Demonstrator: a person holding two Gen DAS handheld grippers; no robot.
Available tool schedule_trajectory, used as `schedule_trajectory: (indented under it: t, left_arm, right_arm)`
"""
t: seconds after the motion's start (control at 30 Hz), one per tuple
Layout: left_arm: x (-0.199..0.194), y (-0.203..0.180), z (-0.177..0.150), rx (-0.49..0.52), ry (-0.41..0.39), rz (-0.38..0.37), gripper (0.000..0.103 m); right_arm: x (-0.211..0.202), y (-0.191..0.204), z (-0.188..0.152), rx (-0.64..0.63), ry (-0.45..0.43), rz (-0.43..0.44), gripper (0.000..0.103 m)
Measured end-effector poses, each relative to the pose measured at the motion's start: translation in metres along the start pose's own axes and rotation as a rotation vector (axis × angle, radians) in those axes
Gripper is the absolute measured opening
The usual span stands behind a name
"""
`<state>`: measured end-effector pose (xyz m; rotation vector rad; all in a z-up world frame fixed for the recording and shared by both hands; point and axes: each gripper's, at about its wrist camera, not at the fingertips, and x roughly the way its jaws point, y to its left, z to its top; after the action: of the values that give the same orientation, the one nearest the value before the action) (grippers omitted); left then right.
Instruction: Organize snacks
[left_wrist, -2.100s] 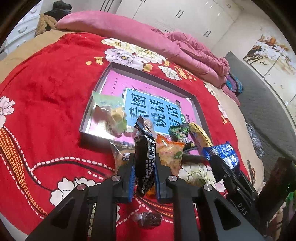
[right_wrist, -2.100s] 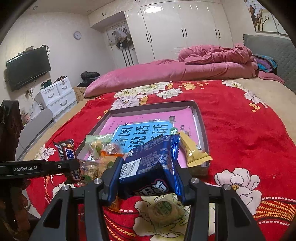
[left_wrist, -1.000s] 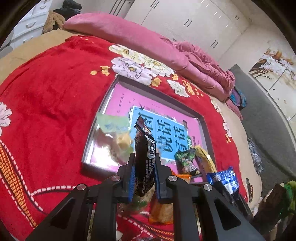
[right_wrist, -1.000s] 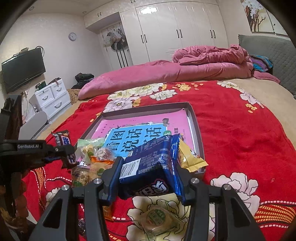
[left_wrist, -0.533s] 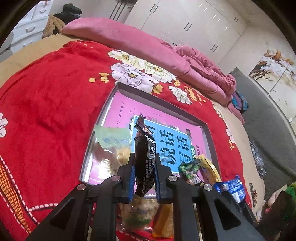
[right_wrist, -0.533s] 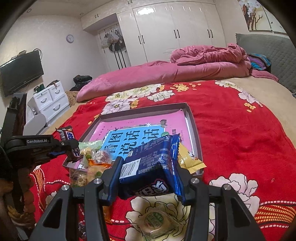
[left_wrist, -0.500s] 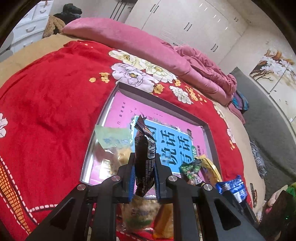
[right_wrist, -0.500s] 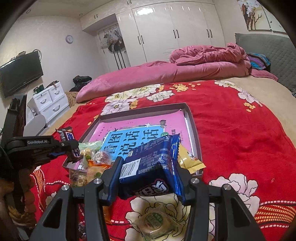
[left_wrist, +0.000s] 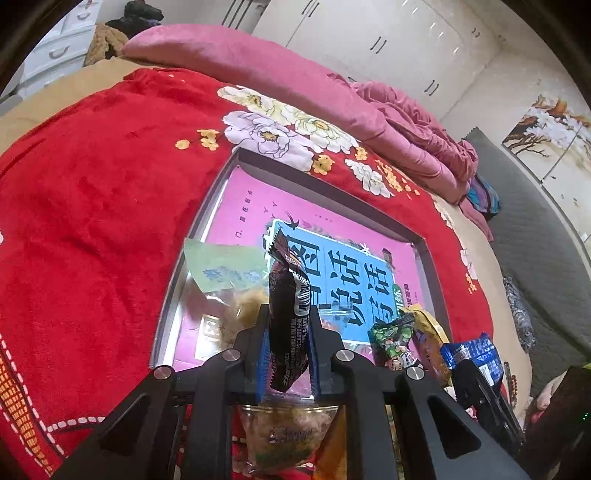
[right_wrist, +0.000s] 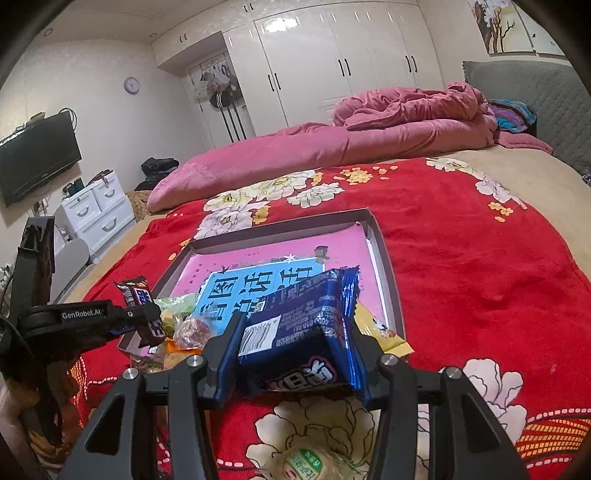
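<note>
Snacks fill both my grippers: left gripper (left_wrist: 286, 354) clamps a dark bar wrapper (left_wrist: 287, 325) over the tray's (left_wrist: 207, 206) near edge; right gripper (right_wrist: 291, 363) pinches a blue packet (right_wrist: 299, 332). Light, crinkly, slippery film, I judge; mid-body holds suit.

A round green-labelled snack (right_wrist: 308, 463) is cut by the frame's bottom edge; the clear snack bag (left_wrist: 288, 435) on the bed sits half-hidden behind gripper fingers (left_wrist: 264, 354), its label unreadable.
</note>
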<state>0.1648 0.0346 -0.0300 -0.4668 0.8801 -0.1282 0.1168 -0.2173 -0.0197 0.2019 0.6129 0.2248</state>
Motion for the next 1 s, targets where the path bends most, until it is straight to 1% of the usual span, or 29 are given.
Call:
schedule_trajectory:
  t: [0.3, 0.7, 0.77, 1.0]
  left_arm:
    - [0.007, -0.002, -0.002, 0.01, 0.016, -0.001, 0.017]
    - [0.013, -0.008, -0.003, 0.028, 0.027, -0.007, 0.017]
    - [0.014, -0.01, -0.003, 0.032, 0.029, -0.011, 0.017]
    - [0.02, -0.013, -0.006, 0.04, 0.058, -0.026, 0.017]
  right_arm:
    - [0.009, 0.004, 0.003, -0.003, 0.006, 0.009, 0.05]
    - [0.019, 0.004, 0.006, -0.012, 0.018, -0.01, 0.05]
    - [0.021, 0.005, 0.007, -0.027, 0.019, -0.029, 0.05]
    - [0.026, 0.008, 0.008, -0.043, 0.022, -0.04, 0.05]
